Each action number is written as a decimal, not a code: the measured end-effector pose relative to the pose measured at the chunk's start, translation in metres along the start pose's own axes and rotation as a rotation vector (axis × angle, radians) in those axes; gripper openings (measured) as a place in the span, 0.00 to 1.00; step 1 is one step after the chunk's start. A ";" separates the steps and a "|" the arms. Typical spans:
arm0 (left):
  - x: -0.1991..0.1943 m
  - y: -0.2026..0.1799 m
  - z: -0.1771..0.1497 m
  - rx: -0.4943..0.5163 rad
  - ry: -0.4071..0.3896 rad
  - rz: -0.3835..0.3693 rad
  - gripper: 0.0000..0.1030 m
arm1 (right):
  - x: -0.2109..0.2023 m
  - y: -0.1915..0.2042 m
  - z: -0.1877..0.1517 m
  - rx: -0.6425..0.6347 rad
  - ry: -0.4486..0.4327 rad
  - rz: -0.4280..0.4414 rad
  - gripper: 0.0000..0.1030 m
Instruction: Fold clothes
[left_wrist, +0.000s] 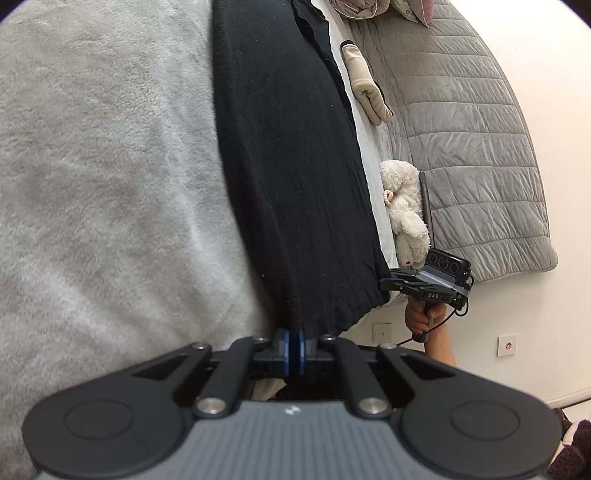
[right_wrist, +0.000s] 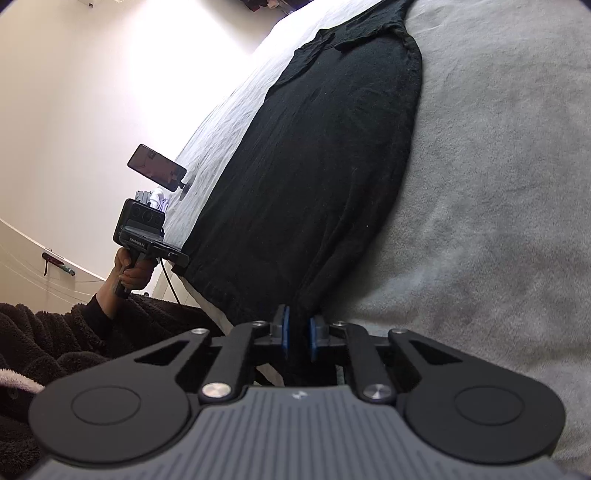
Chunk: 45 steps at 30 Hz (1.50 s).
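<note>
A black garment (left_wrist: 291, 155) lies stretched flat on a bed, partly over a grey fleece blanket (left_wrist: 103, 166). My left gripper (left_wrist: 294, 341) is shut on one bottom corner of its hem. My right gripper (right_wrist: 297, 338) is shut on the other bottom corner of the black garment (right_wrist: 325, 158), with cloth bunched between its blue pads. Each gripper shows in the other's view at the garment's far hem corner: the right one (left_wrist: 399, 282) in the left wrist view, the left one (right_wrist: 181, 258) in the right wrist view.
A white plush toy (left_wrist: 404, 210) and a beige mitten (left_wrist: 364, 86) lie on the white sheet beside a grey quilted cover (left_wrist: 469, 140). A phone on a mount (right_wrist: 157, 168) stands near the bed edge. The fleece blanket (right_wrist: 498, 184) covers the right side.
</note>
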<state>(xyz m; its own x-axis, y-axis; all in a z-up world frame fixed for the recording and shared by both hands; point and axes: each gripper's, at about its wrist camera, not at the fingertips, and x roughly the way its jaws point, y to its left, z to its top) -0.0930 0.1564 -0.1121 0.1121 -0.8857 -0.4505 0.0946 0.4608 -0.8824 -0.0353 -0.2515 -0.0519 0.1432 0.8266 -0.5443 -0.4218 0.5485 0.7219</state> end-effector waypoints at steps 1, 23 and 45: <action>-0.001 0.000 0.000 0.000 -0.009 -0.013 0.05 | 0.001 0.001 0.000 -0.006 0.005 0.005 0.13; -0.009 0.037 0.033 -0.493 -0.636 -0.231 0.05 | 0.014 -0.066 0.054 0.570 -0.490 0.017 0.10; -0.034 -0.033 0.063 -0.036 -0.596 0.225 0.45 | 0.035 0.045 0.074 -0.198 -0.353 -0.535 0.47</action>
<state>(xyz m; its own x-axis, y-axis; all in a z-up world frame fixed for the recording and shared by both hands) -0.0371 0.1744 -0.0593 0.6576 -0.5794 -0.4815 -0.0271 0.6206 -0.7837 0.0174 -0.1890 -0.0067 0.6485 0.4573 -0.6085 -0.3628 0.8885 0.2810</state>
